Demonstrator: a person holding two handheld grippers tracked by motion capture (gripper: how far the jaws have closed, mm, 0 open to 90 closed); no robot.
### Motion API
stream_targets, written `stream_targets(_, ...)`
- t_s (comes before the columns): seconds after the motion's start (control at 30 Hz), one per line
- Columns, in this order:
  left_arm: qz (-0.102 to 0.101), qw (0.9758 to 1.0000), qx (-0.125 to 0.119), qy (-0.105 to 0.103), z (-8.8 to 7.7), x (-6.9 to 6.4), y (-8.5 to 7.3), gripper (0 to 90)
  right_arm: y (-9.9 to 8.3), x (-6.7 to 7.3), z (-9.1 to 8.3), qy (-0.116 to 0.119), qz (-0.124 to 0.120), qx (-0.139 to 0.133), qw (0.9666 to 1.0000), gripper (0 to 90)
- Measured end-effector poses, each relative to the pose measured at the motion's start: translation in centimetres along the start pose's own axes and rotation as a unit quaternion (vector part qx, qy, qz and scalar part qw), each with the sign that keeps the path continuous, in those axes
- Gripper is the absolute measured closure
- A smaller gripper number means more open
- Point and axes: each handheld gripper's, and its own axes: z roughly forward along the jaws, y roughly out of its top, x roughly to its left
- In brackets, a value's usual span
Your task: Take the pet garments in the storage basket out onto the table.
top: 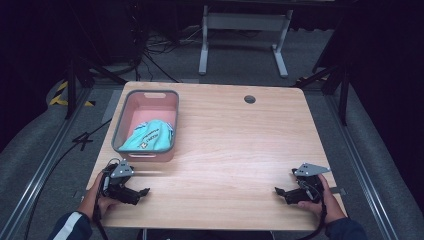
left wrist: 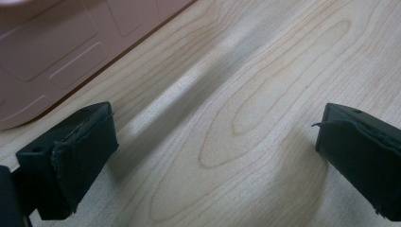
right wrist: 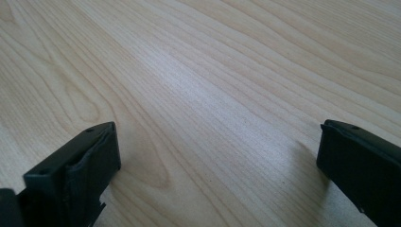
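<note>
At the bench's near corners, my claws rest
Left claw and right claw gape wide, empty; pink bin holds teal cloth

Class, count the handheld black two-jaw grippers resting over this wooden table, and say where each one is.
2. The left black two-jaw gripper is at the light wooden table's near-left corner, beside the pink plastic bin; the right black two-jaw gripper is at its near-right corner.

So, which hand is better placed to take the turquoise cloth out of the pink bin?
Probably the left tool: it sits open just in front of the pink bin holding the turquoise cloth. The right tool is across the table.
</note>
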Motion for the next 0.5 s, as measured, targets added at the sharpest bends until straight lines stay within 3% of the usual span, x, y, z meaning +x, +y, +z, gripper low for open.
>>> stream_targets(0.3, 0.001, 1.0000, -0.001, 0.002, -0.19, -0.13, -0.21, 0.5, -0.01, 0.01, 0.00, 0.000, 0.000, 0.000, 1.0000, 0.6)
stream_targets(0.5, -0.007, 1.0000, 0.000, 0.006, -0.61, -0.23, -0.40, 5.4, 0.00, 0.01, 0.00, 0.000, 0.000, 0.000, 1.0000, 0.6)
